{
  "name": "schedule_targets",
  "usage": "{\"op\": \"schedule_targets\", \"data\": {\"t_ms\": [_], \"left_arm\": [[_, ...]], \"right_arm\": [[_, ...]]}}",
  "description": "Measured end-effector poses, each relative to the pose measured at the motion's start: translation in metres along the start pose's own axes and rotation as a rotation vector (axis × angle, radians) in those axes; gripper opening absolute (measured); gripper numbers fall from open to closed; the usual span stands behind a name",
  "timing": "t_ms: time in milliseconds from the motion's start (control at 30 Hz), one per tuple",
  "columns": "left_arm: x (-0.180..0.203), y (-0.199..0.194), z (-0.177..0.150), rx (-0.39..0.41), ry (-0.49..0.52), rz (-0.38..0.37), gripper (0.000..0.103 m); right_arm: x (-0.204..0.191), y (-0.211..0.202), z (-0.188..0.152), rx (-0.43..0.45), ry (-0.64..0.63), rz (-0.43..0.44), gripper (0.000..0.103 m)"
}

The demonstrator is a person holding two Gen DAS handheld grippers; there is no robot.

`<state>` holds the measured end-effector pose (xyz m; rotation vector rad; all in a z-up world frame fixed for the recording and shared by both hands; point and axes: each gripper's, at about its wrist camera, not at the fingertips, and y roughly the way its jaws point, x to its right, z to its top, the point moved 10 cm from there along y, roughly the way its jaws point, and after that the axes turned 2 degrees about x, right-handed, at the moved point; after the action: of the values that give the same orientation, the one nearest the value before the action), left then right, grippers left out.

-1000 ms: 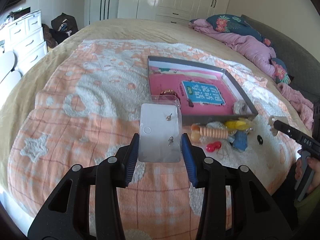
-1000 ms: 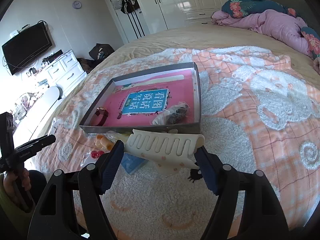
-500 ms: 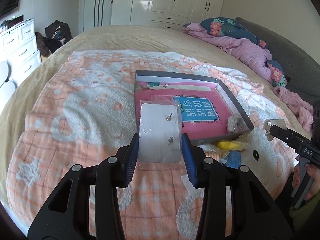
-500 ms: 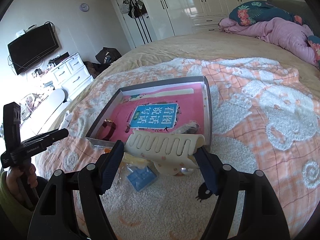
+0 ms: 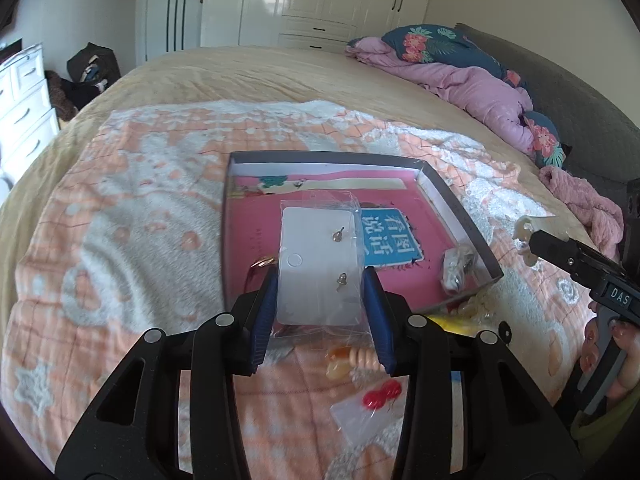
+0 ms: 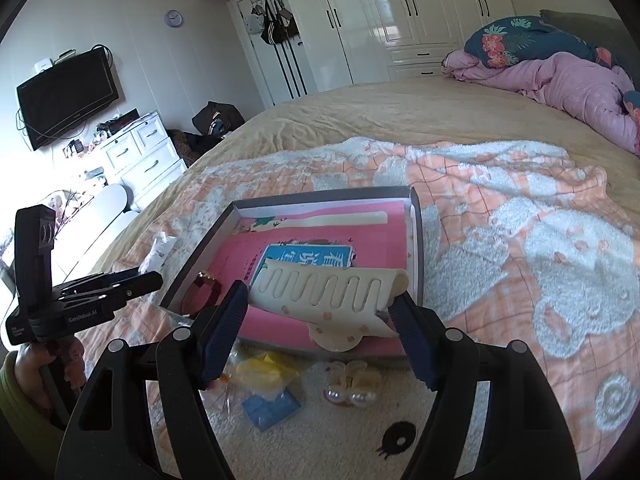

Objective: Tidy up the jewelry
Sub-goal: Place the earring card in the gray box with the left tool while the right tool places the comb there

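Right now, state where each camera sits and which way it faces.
Left wrist: on the left gripper, facing its earring card over the tray; right gripper and hand at right edge.
Right wrist: on the right gripper, facing its cream hair clip over the tray; left gripper at left edge.
Shared: tray, blanket.

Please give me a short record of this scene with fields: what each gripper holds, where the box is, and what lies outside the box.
left gripper: shut on earring card in a clear bag
right gripper: shut on cream hair clip
box: open, on the orange blanket, pink book inside
inside box: bracelet
outside box, near side: pearl clips, blue item, yellow bag
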<state>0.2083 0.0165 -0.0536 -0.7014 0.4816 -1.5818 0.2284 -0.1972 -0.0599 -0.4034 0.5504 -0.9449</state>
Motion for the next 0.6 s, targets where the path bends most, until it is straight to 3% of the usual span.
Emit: {"op": "schedule_targets", "data": {"t_ms": [600], "left_arm": [[0.029,0.061,-0.004,-0.105,0.069,-0.060,0.034]], "right_arm": [[0.022,0.034,0.032,0.001,0.016,-0.013,0.071]]}}
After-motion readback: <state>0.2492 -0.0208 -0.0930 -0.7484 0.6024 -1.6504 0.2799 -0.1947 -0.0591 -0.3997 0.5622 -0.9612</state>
